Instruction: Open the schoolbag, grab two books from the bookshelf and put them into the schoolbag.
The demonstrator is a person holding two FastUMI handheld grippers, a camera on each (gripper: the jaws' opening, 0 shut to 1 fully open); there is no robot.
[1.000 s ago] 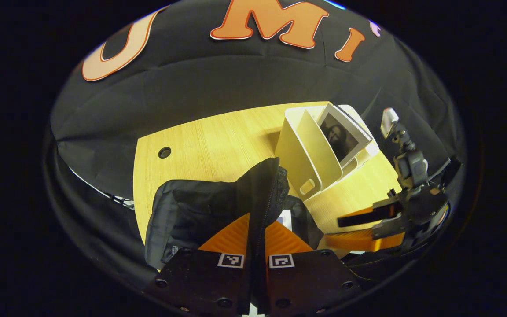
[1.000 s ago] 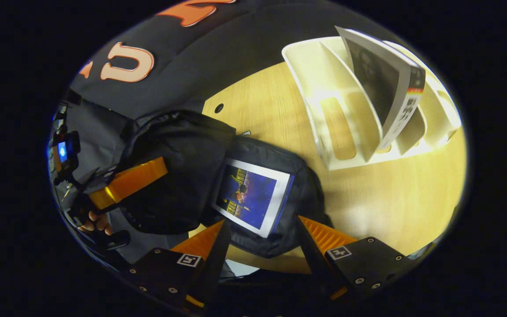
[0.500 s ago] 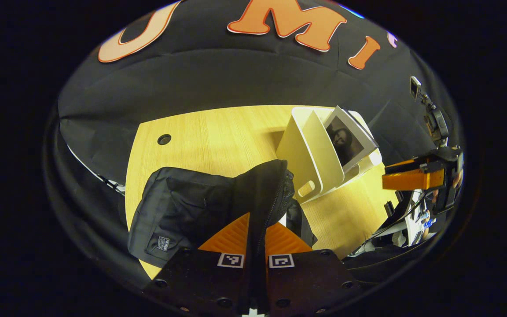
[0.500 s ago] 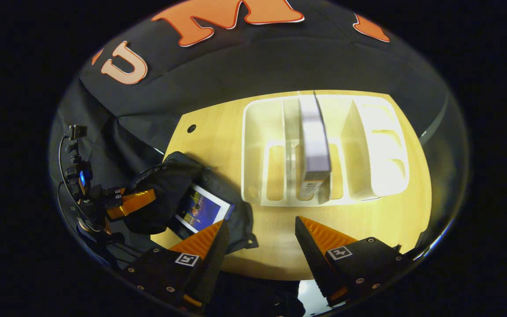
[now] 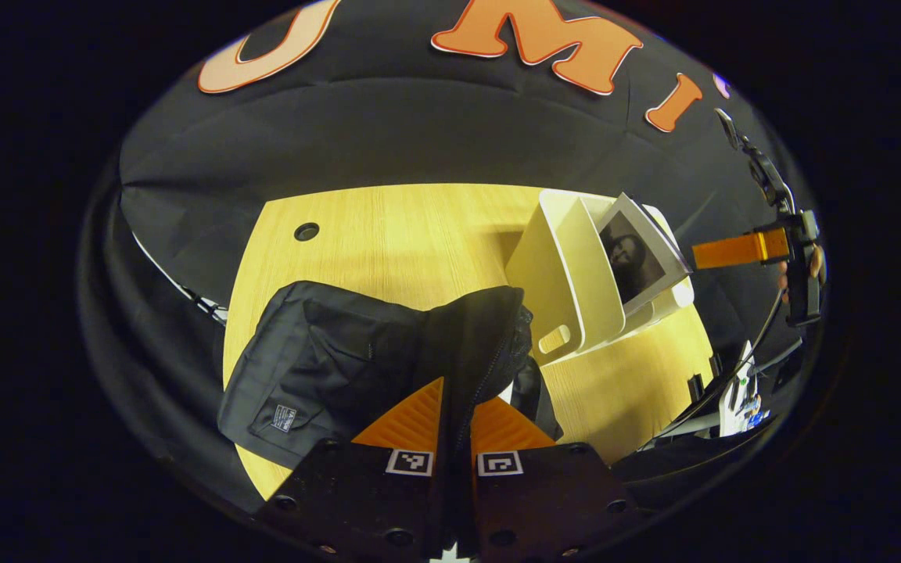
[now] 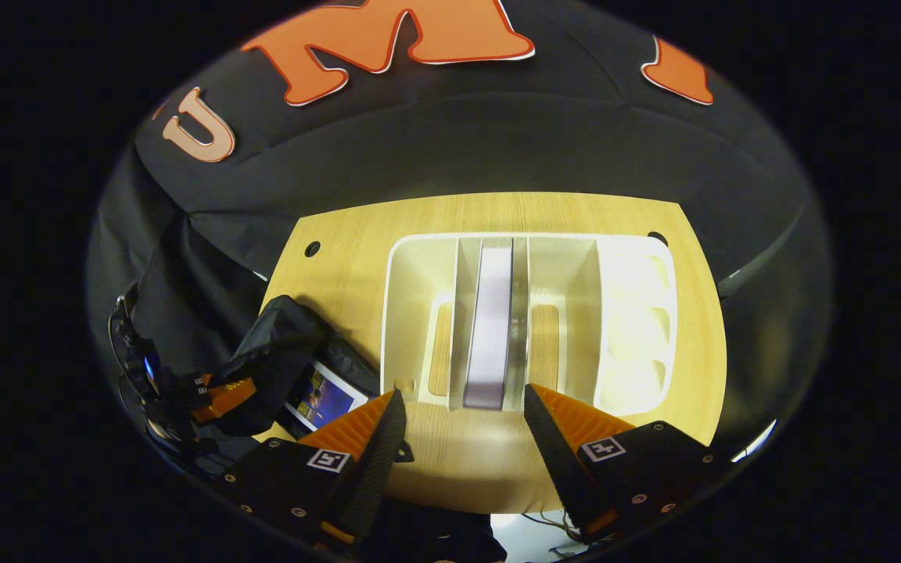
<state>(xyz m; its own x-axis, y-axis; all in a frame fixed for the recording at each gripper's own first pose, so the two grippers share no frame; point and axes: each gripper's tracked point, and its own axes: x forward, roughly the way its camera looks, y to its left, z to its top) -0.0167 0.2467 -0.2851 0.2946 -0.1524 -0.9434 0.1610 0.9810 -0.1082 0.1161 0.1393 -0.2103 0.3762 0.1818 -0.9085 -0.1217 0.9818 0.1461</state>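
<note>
My left gripper (image 5: 454,387) is shut on the raised flap of the black schoolbag (image 5: 325,367), pinching it at the zipper edge and holding the bag open. A book with a blue cover (image 6: 317,395) lies inside the schoolbag (image 6: 278,352). The white bookshelf (image 6: 419,313) stands on the wooden table with one book (image 6: 489,328) upright in a middle slot. My right gripper (image 6: 462,418) hovers open above the shelf's near edge, its fingers on either side of that book's end, apart from it. In the left gripper view that book (image 5: 638,262) shows a portrait cover.
The wooden table (image 6: 497,211) has a round cable hole (image 6: 312,249) at its far left. The bookshelf (image 5: 568,274) has several dividers and empty slots either side of the book. Black cloth walls close the booth behind. The left gripper (image 6: 220,391) holds the flap off to the left.
My right gripper has swung away from the schoolbag and now sits over the bookshelf, lined up with the standing book. The left gripper keeps its hold on the flap.
</note>
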